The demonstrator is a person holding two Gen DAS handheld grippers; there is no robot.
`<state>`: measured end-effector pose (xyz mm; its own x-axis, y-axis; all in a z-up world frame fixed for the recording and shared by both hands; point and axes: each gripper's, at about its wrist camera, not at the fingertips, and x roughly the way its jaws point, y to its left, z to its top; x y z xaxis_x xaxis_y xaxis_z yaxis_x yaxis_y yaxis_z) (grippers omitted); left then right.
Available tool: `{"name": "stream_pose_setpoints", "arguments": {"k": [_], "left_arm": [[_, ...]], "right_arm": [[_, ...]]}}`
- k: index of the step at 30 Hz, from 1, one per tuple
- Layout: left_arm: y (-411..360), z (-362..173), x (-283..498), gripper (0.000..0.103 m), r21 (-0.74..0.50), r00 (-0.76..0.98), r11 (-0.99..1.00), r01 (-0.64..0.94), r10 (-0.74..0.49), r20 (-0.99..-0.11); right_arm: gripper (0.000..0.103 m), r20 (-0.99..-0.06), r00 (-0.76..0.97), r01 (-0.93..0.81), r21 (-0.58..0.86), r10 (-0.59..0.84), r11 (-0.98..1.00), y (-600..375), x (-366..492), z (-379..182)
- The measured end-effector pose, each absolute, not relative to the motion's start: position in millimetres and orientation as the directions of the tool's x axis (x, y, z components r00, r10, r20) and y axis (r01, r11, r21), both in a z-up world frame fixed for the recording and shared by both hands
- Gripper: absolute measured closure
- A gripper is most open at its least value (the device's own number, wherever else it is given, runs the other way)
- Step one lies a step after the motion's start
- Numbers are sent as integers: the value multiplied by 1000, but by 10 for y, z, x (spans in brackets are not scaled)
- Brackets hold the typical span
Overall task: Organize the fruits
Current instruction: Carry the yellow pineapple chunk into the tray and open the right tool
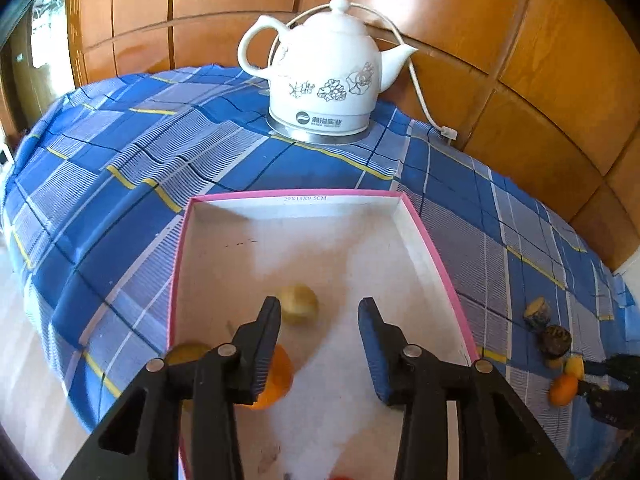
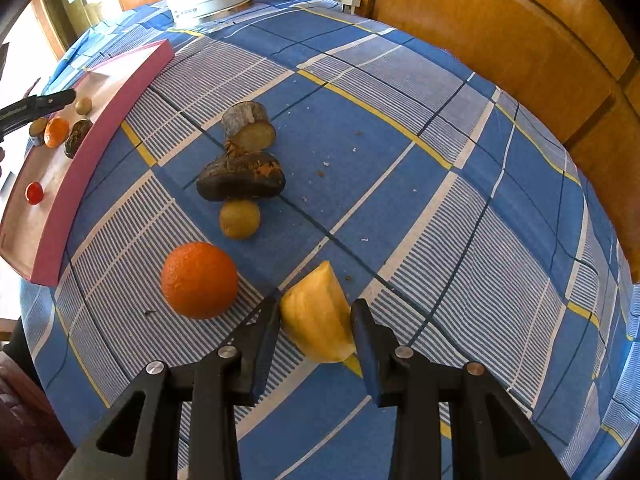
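Right jaws straddle yellow fruit wedge (image 2: 316, 316), unclenched, orange (image 2: 199, 279) beside; left jaws released.

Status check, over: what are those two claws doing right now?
Left hand-held gripper open over pink box. Right hand-held gripper straddling yellow fruit wedge. Orange close beside.

Setting: a home, likely a dining or living room. Evidence: counter covered with a blue plaid cloth (image 1: 120, 184); a white ceramic electric kettle (image 1: 324, 76) with floral print on its metal base at upper centre of the left wrist view, its white cord (image 1: 420, 92) trailing right. Glossy orange-brown wood panelling (image 2: 500, 40) fills the background in both views.
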<state>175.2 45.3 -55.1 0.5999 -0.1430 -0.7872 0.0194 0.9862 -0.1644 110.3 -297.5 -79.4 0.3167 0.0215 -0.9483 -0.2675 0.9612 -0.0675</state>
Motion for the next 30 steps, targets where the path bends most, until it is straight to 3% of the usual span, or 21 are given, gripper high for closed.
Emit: {"name": "stream_pose_setpoints", "arguments": {"k": [3, 13, 30], "left_arm": [[439, -523, 1586, 56, -165, 611, 986, -2, -129, -781], [354, -500, 1141, 50, -160, 614, 987, -15, -117, -780], [148, -385, 819, 45, -107, 646, 993, 50, -114, -754]], "right_arm": [[66, -948, 318, -267, -69, 21, 961, -2975, 1104, -796], [71, -939, 344, -245, -65, 25, 967, -3038, 1107, -731], [73, -912, 411, -140, -65, -2, 988, -3214, 1152, -590]]}}
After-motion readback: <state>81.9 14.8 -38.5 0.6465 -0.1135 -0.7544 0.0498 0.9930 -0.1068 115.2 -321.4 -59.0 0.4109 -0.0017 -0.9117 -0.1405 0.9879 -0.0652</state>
